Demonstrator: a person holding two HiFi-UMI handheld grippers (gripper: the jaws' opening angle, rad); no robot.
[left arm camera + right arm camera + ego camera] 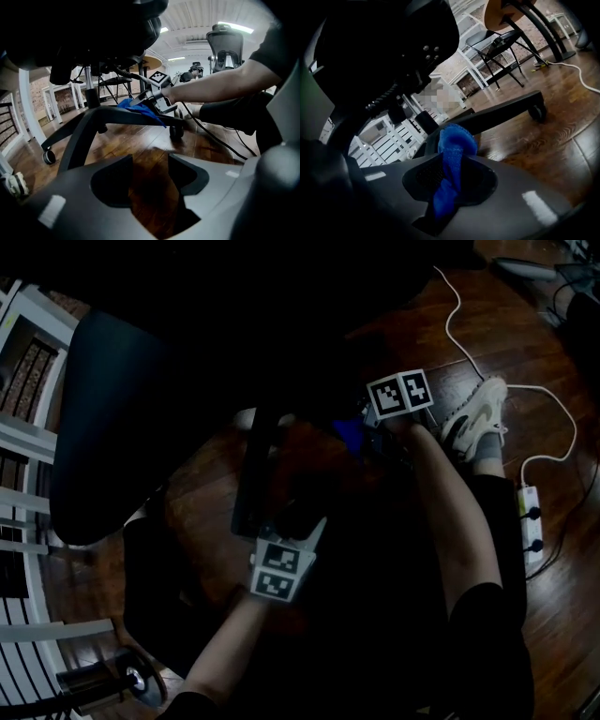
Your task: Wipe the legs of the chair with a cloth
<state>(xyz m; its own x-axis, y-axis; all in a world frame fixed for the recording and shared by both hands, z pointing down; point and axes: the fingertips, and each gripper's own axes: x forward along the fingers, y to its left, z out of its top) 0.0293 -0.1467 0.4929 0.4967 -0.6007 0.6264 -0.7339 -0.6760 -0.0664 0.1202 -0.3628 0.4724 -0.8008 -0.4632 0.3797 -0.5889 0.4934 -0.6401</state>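
Wooden floor (140, 145) bears chair castors (176, 131), power strip (531, 521) (white).

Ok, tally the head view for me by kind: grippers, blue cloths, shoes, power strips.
grippers: 2, the left gripper and the right gripper
blue cloth: 1
shoe: 1
power strip: 1
total: 5

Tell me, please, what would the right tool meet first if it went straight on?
Probably the black chair-base leg: the right tool, shut on the blue cloth, points straight at it.
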